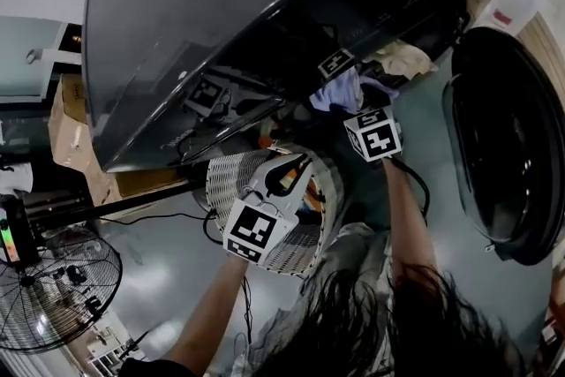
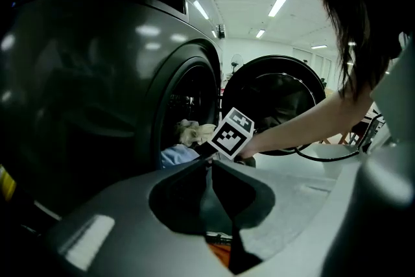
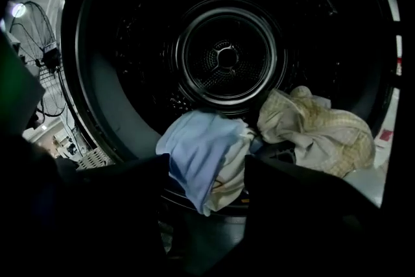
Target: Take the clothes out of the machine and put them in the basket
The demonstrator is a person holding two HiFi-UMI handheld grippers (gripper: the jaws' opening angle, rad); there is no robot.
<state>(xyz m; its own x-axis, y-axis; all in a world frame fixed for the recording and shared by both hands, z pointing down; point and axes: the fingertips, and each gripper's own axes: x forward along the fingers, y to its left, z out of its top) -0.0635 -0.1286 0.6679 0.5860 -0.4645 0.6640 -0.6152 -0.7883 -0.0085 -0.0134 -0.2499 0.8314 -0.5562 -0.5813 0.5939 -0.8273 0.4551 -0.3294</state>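
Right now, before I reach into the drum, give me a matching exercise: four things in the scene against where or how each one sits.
Things:
1. light blue garment
2. cream checked garment
3. white basket
4. machine door

Places or states:
A. swung open
B. beneath the left gripper
C. hanging over the front lip of the drum
D. lying inside the drum, at the right in the right gripper view

Pairs: 1-C; 2-D; 3-B; 4-A
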